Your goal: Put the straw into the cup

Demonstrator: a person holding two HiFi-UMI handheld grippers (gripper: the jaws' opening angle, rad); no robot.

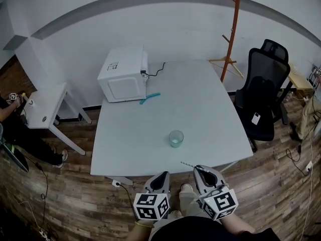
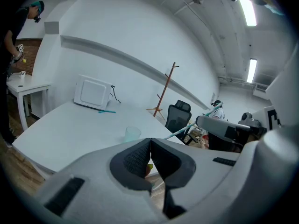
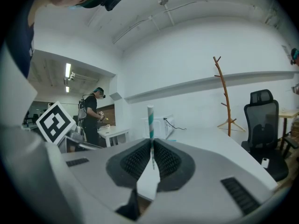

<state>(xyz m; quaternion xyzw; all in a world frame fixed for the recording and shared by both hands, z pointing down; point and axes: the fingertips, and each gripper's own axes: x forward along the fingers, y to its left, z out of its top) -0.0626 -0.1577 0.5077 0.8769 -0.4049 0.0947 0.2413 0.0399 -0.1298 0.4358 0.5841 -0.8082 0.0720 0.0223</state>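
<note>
At the far left of the head view, a small white side table (image 1: 47,97) stands apart from the large white table (image 1: 210,104). A seated person is partly visible at the frame edge. On the large table's upper-left corner sits a white microwave-like box (image 1: 123,74). Just beside its front lies a teal item (image 1: 149,98), too small to identify. Near the middle of the table, toward its near edge, stands the translucent pale-green cup (image 1: 176,138), upright and seemingly empty. Below it, off the near edge at the bottom of the frame, the left gripper (image 1: 161,176) has its jaws pressed together with nothing between them. To its right, the right gripper (image 1: 201,170) pinches a teal-and-white striped straw (image 1: 188,164) near one end. The free end points up and left, reaching about to the table's near edge, toward the cup but short of it. The step in hand looks like carrying the straw to the cup. The next move calls for tipping the straw upright, lining its lower end over the cup's mouth, then lowering and letting go. Bare tabletop surrounds the cup, leaving open room to approach. At the upper right, a wooden coat stand (image 1: 230,39) and a black office chair (image 1: 263,89) stand beyond the table's edges, away from that path.
</note>
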